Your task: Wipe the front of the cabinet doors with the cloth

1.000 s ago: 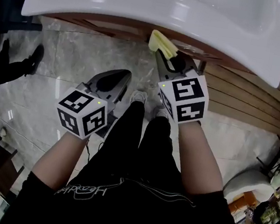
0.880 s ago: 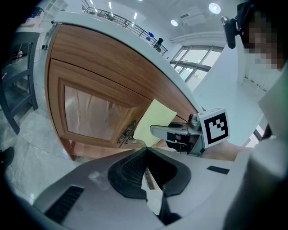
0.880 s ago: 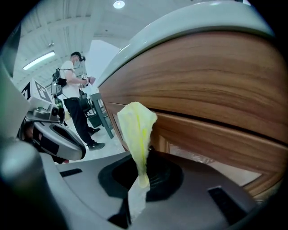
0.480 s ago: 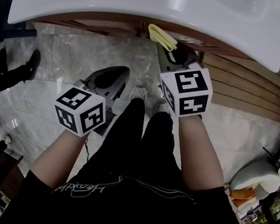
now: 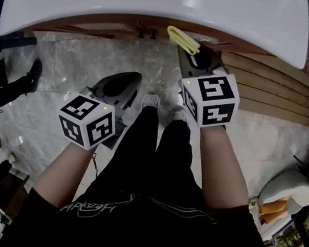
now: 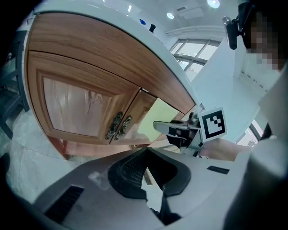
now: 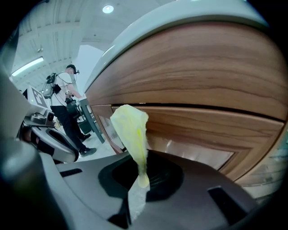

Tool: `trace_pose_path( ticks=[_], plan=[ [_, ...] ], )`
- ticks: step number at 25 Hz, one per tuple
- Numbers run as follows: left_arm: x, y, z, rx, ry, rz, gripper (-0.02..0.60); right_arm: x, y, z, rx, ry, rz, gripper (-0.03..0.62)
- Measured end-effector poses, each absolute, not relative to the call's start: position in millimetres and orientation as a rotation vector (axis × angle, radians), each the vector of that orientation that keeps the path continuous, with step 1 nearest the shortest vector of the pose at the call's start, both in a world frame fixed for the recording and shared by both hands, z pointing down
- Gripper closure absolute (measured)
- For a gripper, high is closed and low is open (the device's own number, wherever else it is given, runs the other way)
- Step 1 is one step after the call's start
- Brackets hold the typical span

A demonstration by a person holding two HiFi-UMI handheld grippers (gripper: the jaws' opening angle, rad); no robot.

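The right gripper (image 7: 141, 179) is pinching the yellow cloth (image 7: 130, 130) by the cabinet doors (image 7: 198, 130) — wiping stage (left gripper (image 6: 145, 155) is idling, closed, empty); next, I'd guess, pressing and sweeping.

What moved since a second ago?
Hardly anything. The right gripper, shut on the yellow cloth, only shifted a tiny bit by the cabinet door. The left gripper stayed low and shut, holding nothing.

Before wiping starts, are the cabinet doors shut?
Shut: both doors lie flush, their handles side by side.
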State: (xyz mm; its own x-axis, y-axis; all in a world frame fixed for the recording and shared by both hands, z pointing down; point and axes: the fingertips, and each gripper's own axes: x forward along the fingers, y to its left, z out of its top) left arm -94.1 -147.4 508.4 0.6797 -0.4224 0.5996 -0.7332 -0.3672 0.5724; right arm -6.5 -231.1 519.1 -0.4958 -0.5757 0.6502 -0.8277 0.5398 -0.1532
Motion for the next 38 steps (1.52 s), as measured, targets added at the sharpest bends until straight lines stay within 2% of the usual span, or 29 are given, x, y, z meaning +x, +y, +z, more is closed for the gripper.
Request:
trace_pose_path(
  ticks=[38],
  plan=[
    [27, -124, 523, 1.973, -0.851, 0.477, 0.574, 192, -222, 516, 1.406, -2.125, 0.674, 0.554]
  ],
)
